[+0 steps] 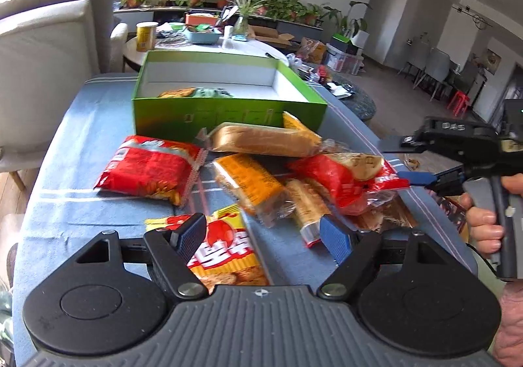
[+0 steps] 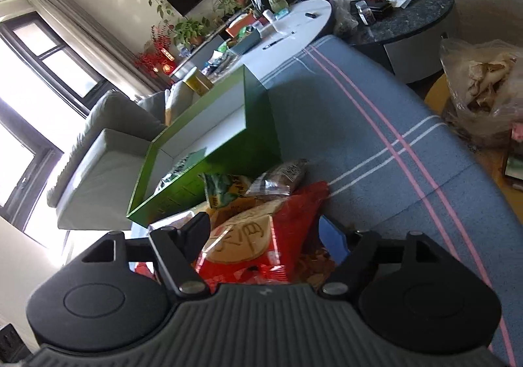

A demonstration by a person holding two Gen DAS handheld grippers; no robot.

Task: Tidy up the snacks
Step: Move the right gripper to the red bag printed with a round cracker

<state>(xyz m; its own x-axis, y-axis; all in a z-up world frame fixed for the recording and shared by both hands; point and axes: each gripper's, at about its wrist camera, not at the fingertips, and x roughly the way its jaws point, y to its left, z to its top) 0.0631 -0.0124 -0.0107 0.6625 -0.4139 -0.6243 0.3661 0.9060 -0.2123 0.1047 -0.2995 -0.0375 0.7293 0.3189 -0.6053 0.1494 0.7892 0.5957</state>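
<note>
Several wrapped snacks lie in a pile on the blue striped cloth [image 1: 81, 177] in front of an open green box [image 1: 228, 112], which holds a packet [image 1: 193, 93]. My left gripper [image 1: 261, 234] hovers open over a yellow and red packet [image 1: 225, 246], pads clear of it. At its left lies a red packet [image 1: 150, 167]; a long bread pack [image 1: 261, 138] and an orange pack [image 1: 248, 180] sit further in. My right gripper [image 1: 398, 161] [image 2: 264, 233] stands open, fingers wide around a red packet with a round cake [image 1: 346, 177] [image 2: 258, 236].
The green box [image 2: 261, 125] stands left of the pile in the right wrist view. A grey sofa [image 1: 49, 40] is at the left, a cluttered white round table [image 1: 228, 43] behind the box, a dark round table [image 2: 408, 7] beyond, and a plastic bag [image 2: 483, 89] off the cloth's right edge.
</note>
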